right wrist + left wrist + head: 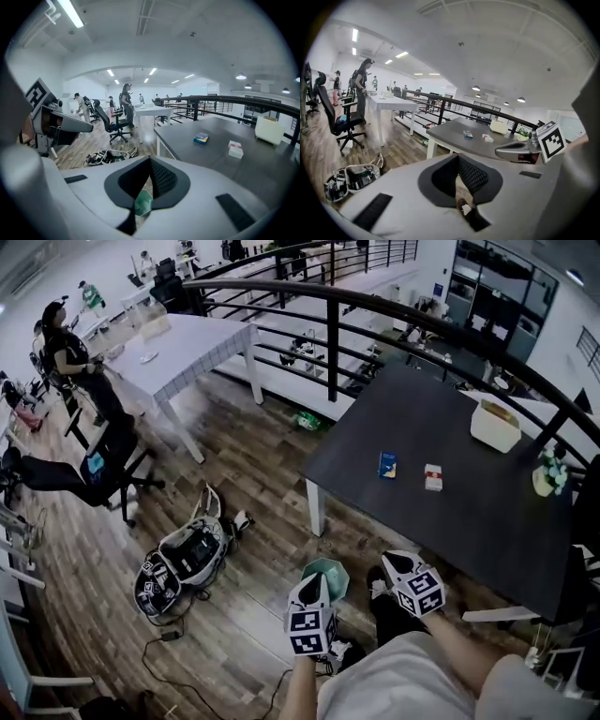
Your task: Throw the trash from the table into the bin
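- A small flat blue box [387, 465] and a small white box with a red band [432, 477] lie near each other, not touching, around the middle of the dark grey rectangular table [469, 526]
- A teal-green plastic bin [328, 575] stands on the wood floor just off the table's near edge
- The left gripper [314, 601] hangs off that same edge, beside the bin, jaws together
- The right gripper [405, 576] is also short of the table's near edge, jaws pressed together

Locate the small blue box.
In the head view the blue box lies on the dark table, right of centre, just left of the white-and-red box.
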